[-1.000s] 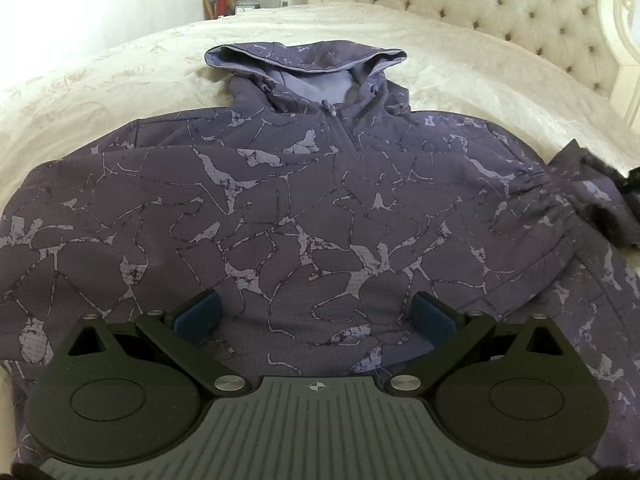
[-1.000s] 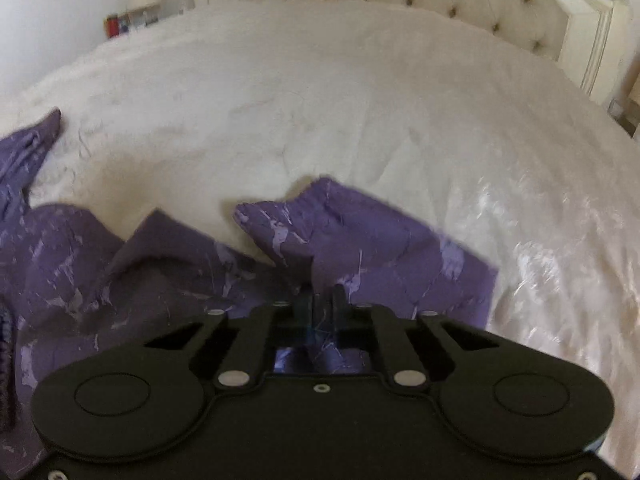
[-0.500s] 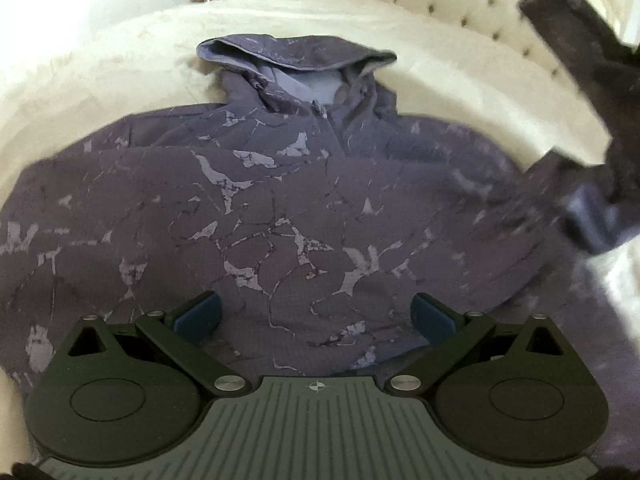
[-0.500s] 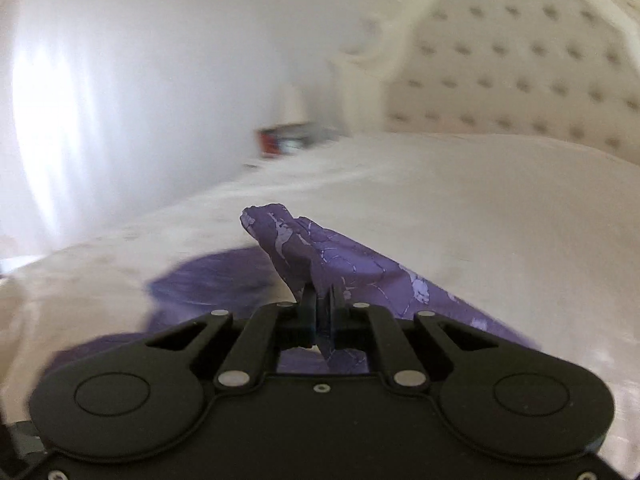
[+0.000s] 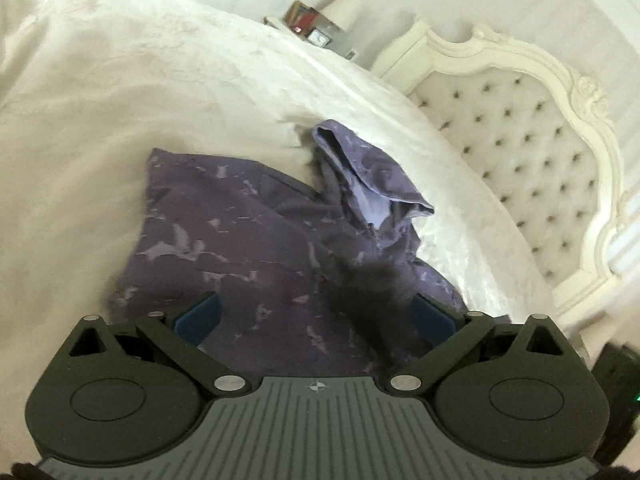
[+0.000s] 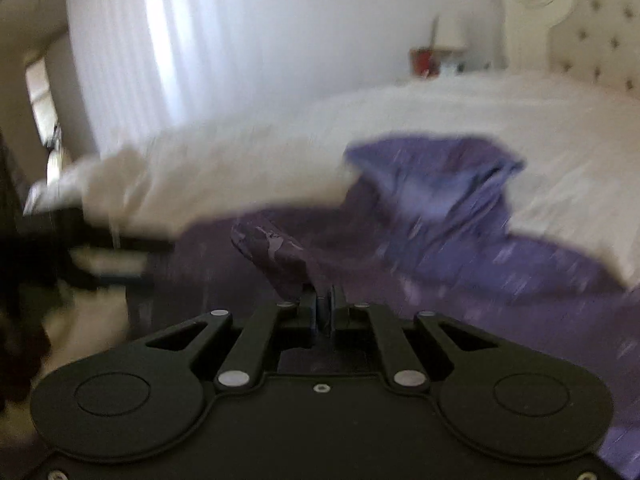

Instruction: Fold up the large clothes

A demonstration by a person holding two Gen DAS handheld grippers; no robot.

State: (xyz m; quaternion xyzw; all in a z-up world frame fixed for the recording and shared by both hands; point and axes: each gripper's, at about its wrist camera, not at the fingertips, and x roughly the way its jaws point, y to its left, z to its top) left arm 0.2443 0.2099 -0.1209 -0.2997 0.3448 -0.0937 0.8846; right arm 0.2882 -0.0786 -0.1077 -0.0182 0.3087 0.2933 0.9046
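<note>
Purple fabric sits pinched between the pads of the right gripper (image 6: 325, 307): a fold of the hoodie's sleeve (image 6: 276, 256) rises from the narrow gap and leans away to the left. The jaws are nearly together and just starting to part, with the cloth between them and seemingly touching both pads. Beyond that gripper the rest of the hoodie (image 6: 460, 240) spreads across the bed (image 6: 560, 128), smeared by motion blur, its hood (image 6: 436, 168) bunched up further back.

The left gripper (image 5: 316, 314) has its jaws spread wide and holds nothing; its blue pads (image 5: 198, 314) frame the garment's body, which lies just ahead of and below them. A dark, blurred strip of cloth crosses in front of the right-hand pad; whether it touches the pad cannot be told.

From the left wrist view the hoodie (image 5: 240, 240) is dark purple with a pale, cracked-marble pattern, lying on the cream bedspread (image 5: 120, 100) toward the near edge. Its near body looks fairly flat, with a straight folded edge on the left. The hood (image 5: 372, 176) points toward the tufted headboard (image 5: 532, 152), open, showing a lighter lilac lining. Further off, past the bed's far corner, a nightstand with a lamp (image 5: 344, 8) stands beside the headboard.
</note>
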